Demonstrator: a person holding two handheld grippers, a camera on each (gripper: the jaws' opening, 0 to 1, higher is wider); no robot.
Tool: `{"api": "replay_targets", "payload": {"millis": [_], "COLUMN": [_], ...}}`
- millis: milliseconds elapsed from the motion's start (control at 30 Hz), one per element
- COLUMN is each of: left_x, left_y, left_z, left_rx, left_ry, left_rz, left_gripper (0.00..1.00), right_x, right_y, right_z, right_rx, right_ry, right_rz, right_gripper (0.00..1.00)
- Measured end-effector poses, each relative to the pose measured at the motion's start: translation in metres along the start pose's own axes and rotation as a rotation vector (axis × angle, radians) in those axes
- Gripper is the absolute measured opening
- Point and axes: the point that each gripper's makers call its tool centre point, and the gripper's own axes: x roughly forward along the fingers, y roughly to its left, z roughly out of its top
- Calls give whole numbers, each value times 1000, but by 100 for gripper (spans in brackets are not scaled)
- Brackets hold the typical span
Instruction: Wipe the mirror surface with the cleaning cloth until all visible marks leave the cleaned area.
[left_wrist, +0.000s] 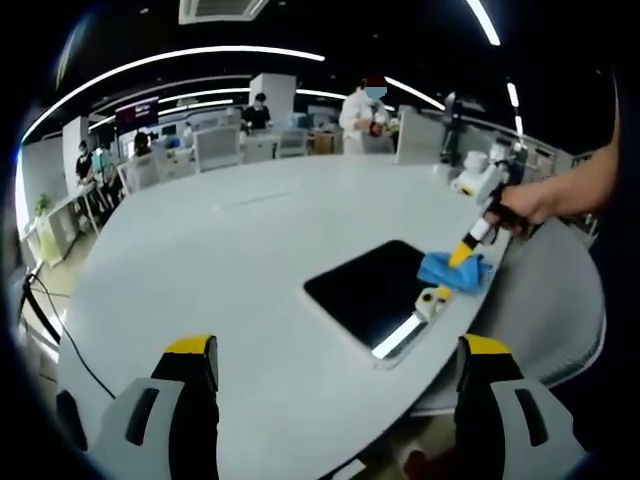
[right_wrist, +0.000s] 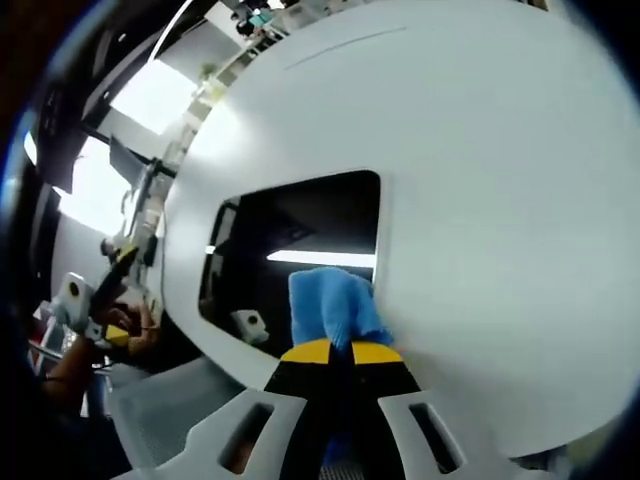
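Note:
A dark rectangular mirror (left_wrist: 370, 290) lies flat on the white table (left_wrist: 250, 260), close to its near edge. The blue cleaning cloth (left_wrist: 455, 270) rests on the mirror's right corner. My right gripper (left_wrist: 468, 252) comes in from the right, held by a hand (left_wrist: 530, 205), and presses down on the cloth. In the right gripper view its yellow-tipped jaws (right_wrist: 340, 352) are shut on the blue cloth (right_wrist: 335, 300), at the mirror's (right_wrist: 300, 235) edge. My left gripper (left_wrist: 340, 365) hovers open over the table, short of the mirror, with nothing between its jaws.
A grey chair seat (left_wrist: 560, 300) sits just past the table edge beside the mirror. Ceiling lights reflect in the mirror glass. Several people and desks stand far behind the table (left_wrist: 260, 110). A black cable (left_wrist: 60, 340) hangs off the left side.

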Motion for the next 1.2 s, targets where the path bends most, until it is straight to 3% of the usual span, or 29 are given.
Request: {"api": "replay_targets", "payload": {"millis": [367,767,1200], "left_x": [-5,-14,-21], "left_y": [0,-10,-3], "left_z": [-4,-9,-14], "left_rx": [-18,-32,-43], "left_ry": [-4,-11,-1], "left_rz": [21,42,77], "left_gripper": [100,100,100], "right_x": [5,14,19], "right_y": [-3,-9,-12], "right_z": [21,56,79], "right_rx": [-24,-42,-26], "right_ry": [0,-30,-39], "right_rz": [-15,-39,-22], "right_gripper": [0,0,0]}}
